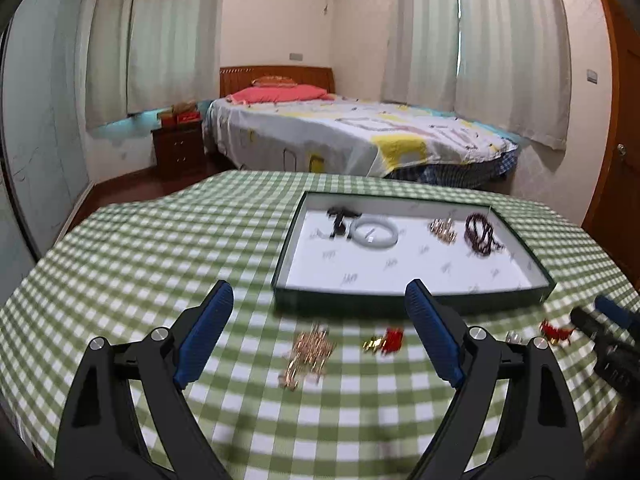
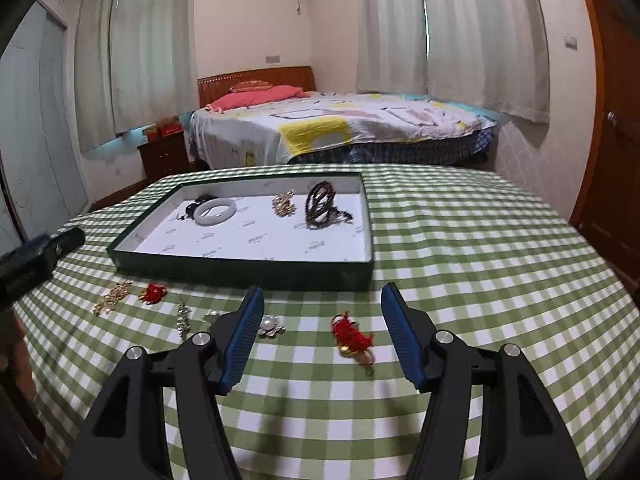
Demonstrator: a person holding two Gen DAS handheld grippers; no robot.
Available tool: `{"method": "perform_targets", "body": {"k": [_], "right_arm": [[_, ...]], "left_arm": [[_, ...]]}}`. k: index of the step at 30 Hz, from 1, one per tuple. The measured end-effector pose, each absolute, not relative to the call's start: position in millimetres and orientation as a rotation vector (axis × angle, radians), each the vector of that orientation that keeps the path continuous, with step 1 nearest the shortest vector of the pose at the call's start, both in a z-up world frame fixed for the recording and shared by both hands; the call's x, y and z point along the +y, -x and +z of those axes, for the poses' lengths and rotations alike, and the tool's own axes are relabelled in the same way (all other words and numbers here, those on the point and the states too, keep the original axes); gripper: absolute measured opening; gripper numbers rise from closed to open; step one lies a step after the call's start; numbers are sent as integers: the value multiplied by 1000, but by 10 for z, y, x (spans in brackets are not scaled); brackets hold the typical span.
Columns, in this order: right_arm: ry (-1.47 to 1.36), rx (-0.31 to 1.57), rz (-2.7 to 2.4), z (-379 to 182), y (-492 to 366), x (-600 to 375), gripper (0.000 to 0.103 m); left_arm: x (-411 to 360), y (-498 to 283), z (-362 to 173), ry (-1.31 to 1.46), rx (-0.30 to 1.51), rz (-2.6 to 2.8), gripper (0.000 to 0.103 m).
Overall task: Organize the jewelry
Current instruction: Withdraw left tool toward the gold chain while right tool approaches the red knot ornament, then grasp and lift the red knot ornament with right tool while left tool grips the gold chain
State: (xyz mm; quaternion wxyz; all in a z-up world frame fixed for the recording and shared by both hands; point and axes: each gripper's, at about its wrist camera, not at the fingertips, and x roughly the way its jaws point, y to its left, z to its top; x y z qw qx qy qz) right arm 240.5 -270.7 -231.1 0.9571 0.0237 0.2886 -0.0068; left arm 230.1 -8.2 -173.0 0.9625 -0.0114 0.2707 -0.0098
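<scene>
green tray [image 2: 248, 276] upper centre on checked counter [image 2: 480, 248], long axis left-right, holding white bangle [image 2: 215, 211], dark beads [image 2: 320, 204]. loose pieces below tray: gold chain [image 1: 308, 354], red charm [image 2: 352, 334]. left gripper [image 1: 320, 328] fingers wide, empty; right gripper [image 2: 320, 332] fingers apart, empty. pearl brooch [image 2: 272, 326] in right view only.

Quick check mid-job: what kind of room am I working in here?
A home bedroom, most likely. A made bed with a red pillow stands beyond the checked-cloth table, with a nightstand beside it and curtained windows.
</scene>
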Motion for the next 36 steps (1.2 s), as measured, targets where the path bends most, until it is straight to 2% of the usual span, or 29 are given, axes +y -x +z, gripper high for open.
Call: {"method": "perform_targets", "body": {"k": [7,14,24,26,27,30,34,36], "right_arm": [[-64,617,-14,-2398,-2386,-2716,51],[-60,669,-31,-2461,-2458,-2735,51],[-88,842,-46,-2685,-2769,-2813,44],[-94,867,-44,-2719,-2796,-2822,39],[-98,883,-38,-2741,-2811,-2825,32],[-97,893,-35,-2751,-2806,-2820,21],[-107,874,-27,-2729,-2753,-2844,20],[-96,845,-30,-2680,-2695,-2837,20]], "left_arm": [[-2,-2232,-1771,30,553,-4,86],[5,-2254,-1793,27,566,1,86],[64,-2337,-1928,50,619,5,86],[74,-2342,-1942,53,625,4,86],[76,-2345,-1949,55,629,2,86],[80,-2349,-1962,61,635,-2,86],[73,-2387,-2016,54,660,-3,85],[66,-2437,-2051,48,686,-5,79]]}}
